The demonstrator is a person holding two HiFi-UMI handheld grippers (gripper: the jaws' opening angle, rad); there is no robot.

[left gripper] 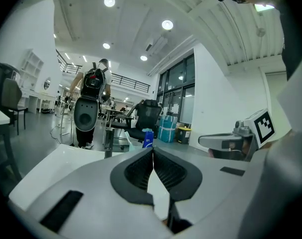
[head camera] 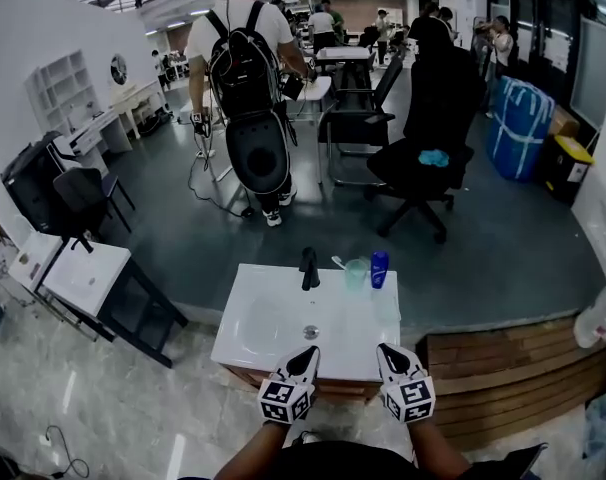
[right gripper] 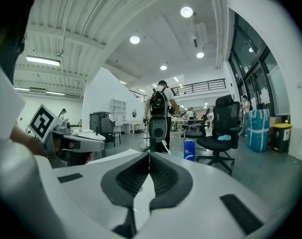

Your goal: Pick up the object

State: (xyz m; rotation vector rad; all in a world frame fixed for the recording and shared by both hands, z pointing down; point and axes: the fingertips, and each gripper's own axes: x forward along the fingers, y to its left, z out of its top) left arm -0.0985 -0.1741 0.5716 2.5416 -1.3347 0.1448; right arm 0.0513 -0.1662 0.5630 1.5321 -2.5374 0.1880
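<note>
Right gripper (head camera: 385,349): jaws closed pad to pad, nothing between them. Held over the near edge of the white basin top (head camera: 245,320), pointing to 12 o'clock.

Left gripper (head camera: 310,351): same condition, jaws together and empty. It sits just beside the right one, at its 9 o'clock.

Hazards, as judged:
1. Both pairs of jaws are closed. Advanced like this, a tip would push rather than grasp. It would likely topple the blue bottle (head camera: 379,269) or shove it off the far edge, which it stands close to.
2. A clear cup (head camera: 356,274) stands just beside the bottle at its 9 o'clock, with a toothbrush leaning out of it. A jaw opened on that side could clip the cup.
3. The bottle is upright, narrow and looks smooth. A high or off-centre grip may let it slip or swing.
4. The task names no particular object. The bottle is taken as likeliest and the cup as the alternative, so a wrong pick is possible.

Location of task item: the bottle stands at the far right of the basin top. It is at 12 o'clock from the right gripper and about 1 o'clock from the left, well apart from both with bare top between. The faucet (head camera: 309,268) stands at 12 o'clock from the left gripper, left of the cup.
</note>
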